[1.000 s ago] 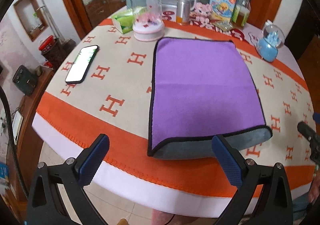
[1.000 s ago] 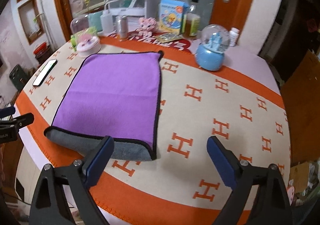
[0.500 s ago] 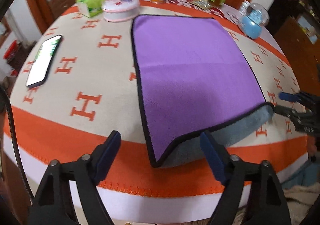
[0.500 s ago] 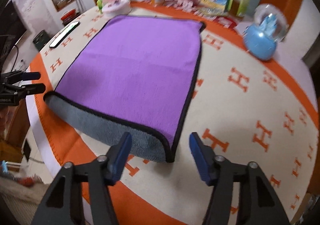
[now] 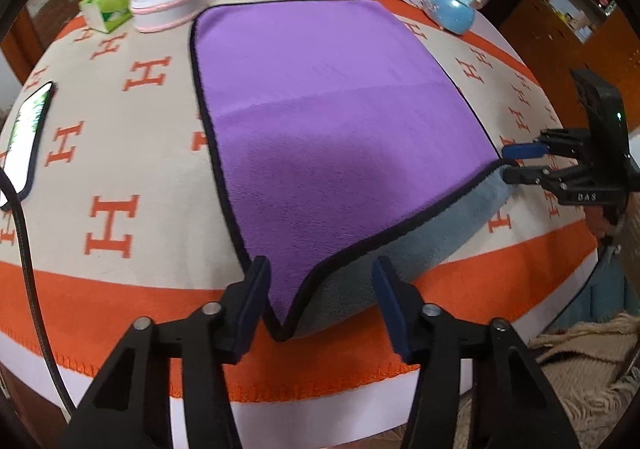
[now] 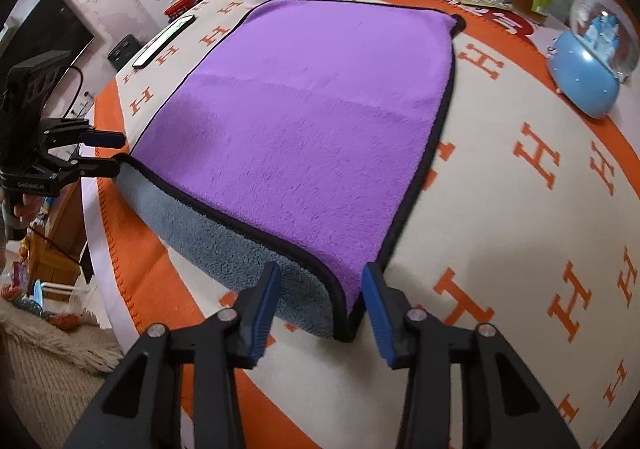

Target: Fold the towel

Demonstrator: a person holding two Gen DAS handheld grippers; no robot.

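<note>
Left wrist: towel (image 5: 340,121) is laid flat on counter (image 5: 120,153); left gripper (image 5: 320,291) is released, near corner straddled. Right wrist: right gripper (image 6: 320,291) is released around other near corner. Soft, light, limp; bound corners are best pinched.

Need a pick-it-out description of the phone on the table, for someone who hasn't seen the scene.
Start from the purple towel spread mid-table on the H-patterned cloth. Go out to the cloth's edge on the left gripper's side, past the pink-rimmed round box and green tissue pack. The phone lies flat there: thin, black-edged, screen lit, nothing else like it.
</note>
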